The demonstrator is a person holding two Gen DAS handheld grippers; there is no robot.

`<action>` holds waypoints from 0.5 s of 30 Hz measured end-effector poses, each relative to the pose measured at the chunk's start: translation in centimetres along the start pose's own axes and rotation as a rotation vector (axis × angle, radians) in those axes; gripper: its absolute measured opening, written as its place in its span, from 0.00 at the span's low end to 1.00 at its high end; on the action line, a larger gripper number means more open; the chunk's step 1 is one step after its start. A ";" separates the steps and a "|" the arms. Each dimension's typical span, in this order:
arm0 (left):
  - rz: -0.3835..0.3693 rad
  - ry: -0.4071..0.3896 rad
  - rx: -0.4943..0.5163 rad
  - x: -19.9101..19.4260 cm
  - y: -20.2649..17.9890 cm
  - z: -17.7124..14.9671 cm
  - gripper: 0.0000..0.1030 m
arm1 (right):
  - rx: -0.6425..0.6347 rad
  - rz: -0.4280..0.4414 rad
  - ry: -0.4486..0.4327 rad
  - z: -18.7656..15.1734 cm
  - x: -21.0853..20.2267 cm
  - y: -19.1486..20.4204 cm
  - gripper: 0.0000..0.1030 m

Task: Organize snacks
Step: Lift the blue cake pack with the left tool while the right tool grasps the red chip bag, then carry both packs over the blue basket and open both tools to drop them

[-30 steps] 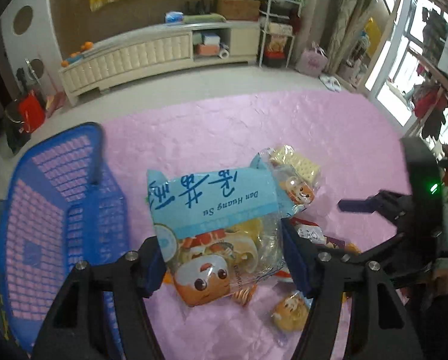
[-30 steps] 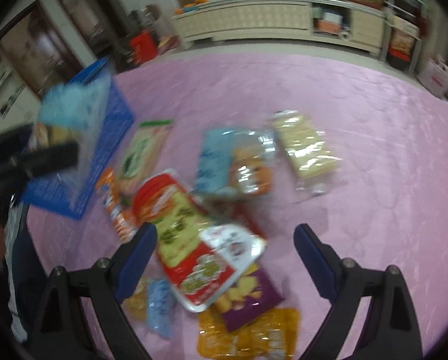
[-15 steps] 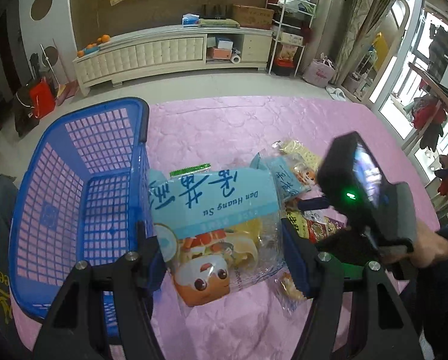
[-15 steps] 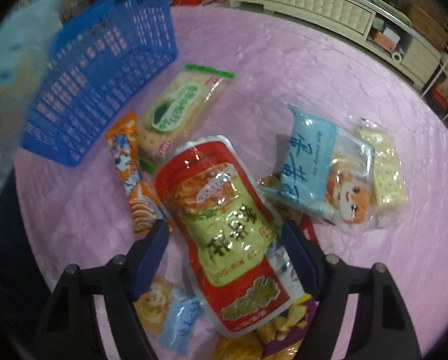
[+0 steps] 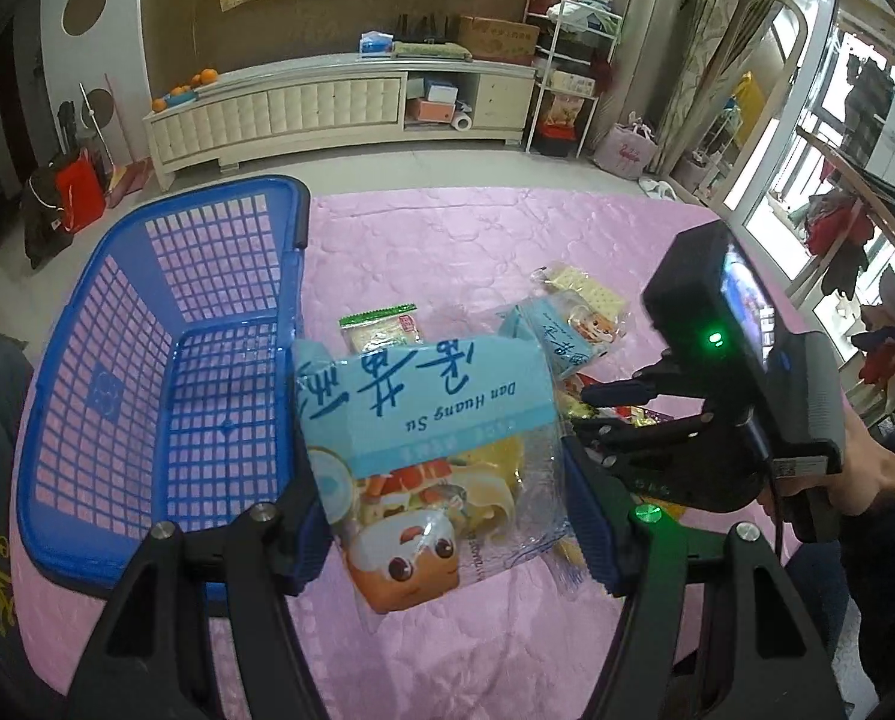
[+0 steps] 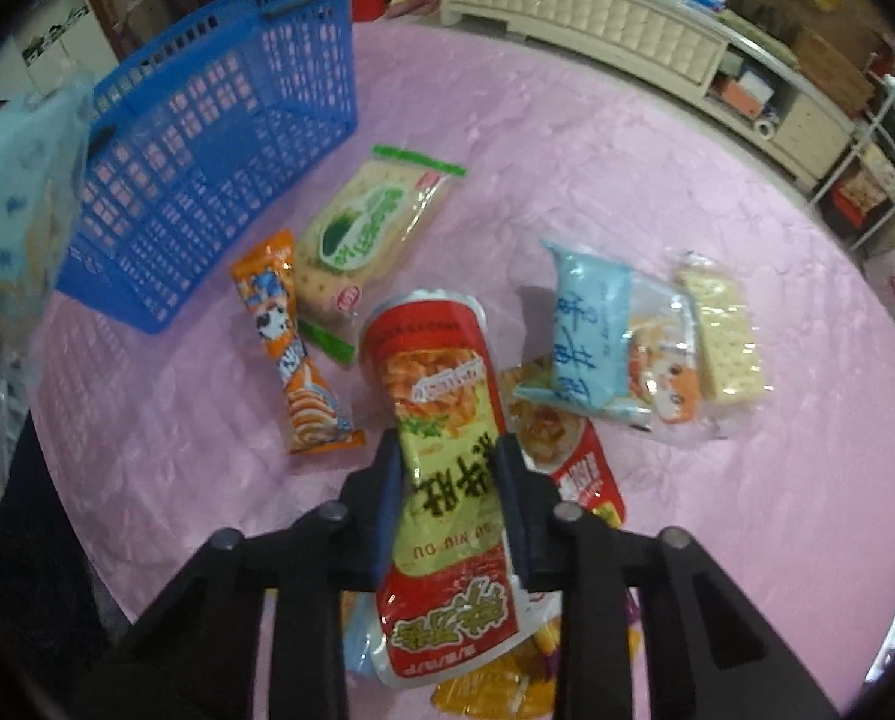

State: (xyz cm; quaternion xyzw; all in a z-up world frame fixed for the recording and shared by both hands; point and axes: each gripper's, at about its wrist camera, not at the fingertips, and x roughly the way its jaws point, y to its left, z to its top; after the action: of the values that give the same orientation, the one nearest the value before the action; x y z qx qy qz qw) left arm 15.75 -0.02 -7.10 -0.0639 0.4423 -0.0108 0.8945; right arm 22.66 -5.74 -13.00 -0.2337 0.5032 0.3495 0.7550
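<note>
Left wrist view: left gripper (image 5: 441,501) clamps the light-blue bag (image 5: 429,450), printed "Dan Huang Su", lifted just beside the blue basket (image 5: 165,360). Basket's near corner is cut off behind the fingers. Right wrist view: right gripper (image 6: 447,498), jaws just closing, pinches the red-and-green pouch (image 6: 441,456) on the pink cloth (image 6: 567,180); only "SUSU" at the pouch's bottom edge is readable; packets beneath it are mostly hidden.

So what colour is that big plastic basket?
Blue basket, an open grid; clearest in the left wrist view.
</note>
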 end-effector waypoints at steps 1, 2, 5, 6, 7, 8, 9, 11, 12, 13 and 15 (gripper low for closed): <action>-0.004 -0.008 -0.001 -0.4 0.1 0.0 0.63 | 0.015 -0.003 -0.009 -0.1 -0.6 0.0 0.30; -0.013 -0.019 0.000 -1.0 0.2 -0.1 0.63 | 0.029 0.003 -0.010 -0.1 -0.9 -0.2 0.30; -0.024 -0.043 0.005 -2.1 0.4 -0.2 0.63 | 0.065 -0.004 -0.036 0.0 -2.4 -0.1 0.29; -0.027 -0.054 0.007 -2.6 0.6 -0.1 0.63 | 0.075 -0.008 -0.056 0.0 -3.1 0.0 0.29; -0.030 -0.061 0.009 -2.9 0.7 -0.1 0.63 | 0.080 -0.016 -0.067 0.0 -3.9 0.2 0.29; -0.032 -0.067 0.009 -3.2 0.8 -0.1 0.63 | 0.086 -0.015 -0.079 0.0 -4.7 0.4 0.29; -0.036 -0.075 0.010 -3.7 1.0 0.0 0.63 | 0.090 -0.019 -0.099 0.3 -5.3 0.8 0.29; -0.034 -0.086 0.016 -4.3 1.4 0.1 0.63 | 0.093 -0.030 -0.130 0.9 -6.6 1.5 0.29; -0.028 -0.095 0.023 -4.9 1.6 0.3 0.63 | 0.093 -0.032 -0.148 1.2 -7.5 1.9 0.29; -0.022 -0.100 0.026 -5.2 1.9 0.4 0.63 | 0.092 -0.030 -0.161 1.3 -8.4 2.2 0.29; -0.006 -0.116 0.026 -6.2 2.8 0.6 0.63 | 0.085 -0.038 -0.196 2.2 -9.9 3.0 0.29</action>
State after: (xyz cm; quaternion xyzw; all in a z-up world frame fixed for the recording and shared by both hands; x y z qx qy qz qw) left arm 12.35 3.31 -2.20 -0.0543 0.3894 -0.0156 0.9193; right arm 19.26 -5.15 -2.98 -0.1757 0.4369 0.3344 0.8163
